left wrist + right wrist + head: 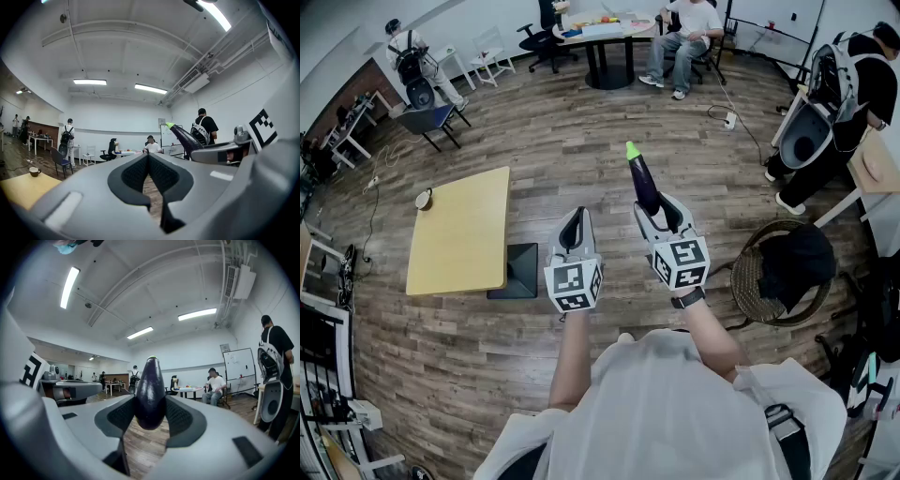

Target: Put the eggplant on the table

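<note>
Holding the eggplant [641,176] in mid-air, well to the right of the yellow table [459,234].

Pinched at the fat purple end between the pads of the right gripper [150,399], with the green tip pointing away over the wood floor [534,141], clear of the table top. Carried level alongside, on the side nearer the table: the left gripper [148,155], jaws pressed together on nothing. Resting at the table's far left corner: a small cup [424,198]. Beyond the table, across the room: seated and standing people.
</note>
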Tool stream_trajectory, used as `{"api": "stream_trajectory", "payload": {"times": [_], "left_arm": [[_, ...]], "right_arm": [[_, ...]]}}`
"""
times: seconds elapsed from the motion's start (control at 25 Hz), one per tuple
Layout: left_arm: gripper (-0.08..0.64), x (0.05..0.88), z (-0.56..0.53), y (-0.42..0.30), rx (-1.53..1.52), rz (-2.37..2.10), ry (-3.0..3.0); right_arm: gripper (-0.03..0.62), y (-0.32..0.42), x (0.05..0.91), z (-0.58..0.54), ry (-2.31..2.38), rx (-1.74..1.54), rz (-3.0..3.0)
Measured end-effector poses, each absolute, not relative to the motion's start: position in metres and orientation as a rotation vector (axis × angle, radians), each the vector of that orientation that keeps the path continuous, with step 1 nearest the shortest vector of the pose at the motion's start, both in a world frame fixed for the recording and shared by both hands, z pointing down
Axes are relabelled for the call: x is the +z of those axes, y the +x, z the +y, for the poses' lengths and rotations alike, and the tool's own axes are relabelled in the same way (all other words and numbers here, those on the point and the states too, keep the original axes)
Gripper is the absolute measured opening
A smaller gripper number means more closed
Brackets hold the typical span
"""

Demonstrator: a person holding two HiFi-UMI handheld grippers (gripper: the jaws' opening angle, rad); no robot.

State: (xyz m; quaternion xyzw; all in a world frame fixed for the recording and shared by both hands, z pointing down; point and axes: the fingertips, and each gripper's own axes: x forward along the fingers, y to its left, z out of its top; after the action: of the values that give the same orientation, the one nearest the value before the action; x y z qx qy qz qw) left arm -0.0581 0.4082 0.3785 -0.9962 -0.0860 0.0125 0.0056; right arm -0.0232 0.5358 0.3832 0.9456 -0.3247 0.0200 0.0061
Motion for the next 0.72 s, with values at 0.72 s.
{"api": "stream_trajectory", "payload": {"times": [0.72], "left_arm": [[0.011, 0.427, 0.368, 0.042, -0.136, -0.14, -3.156]], "right_arm": [[0.206, 0.076, 0.437, 0.491, 2.947, 0.254, -1.167]]}}
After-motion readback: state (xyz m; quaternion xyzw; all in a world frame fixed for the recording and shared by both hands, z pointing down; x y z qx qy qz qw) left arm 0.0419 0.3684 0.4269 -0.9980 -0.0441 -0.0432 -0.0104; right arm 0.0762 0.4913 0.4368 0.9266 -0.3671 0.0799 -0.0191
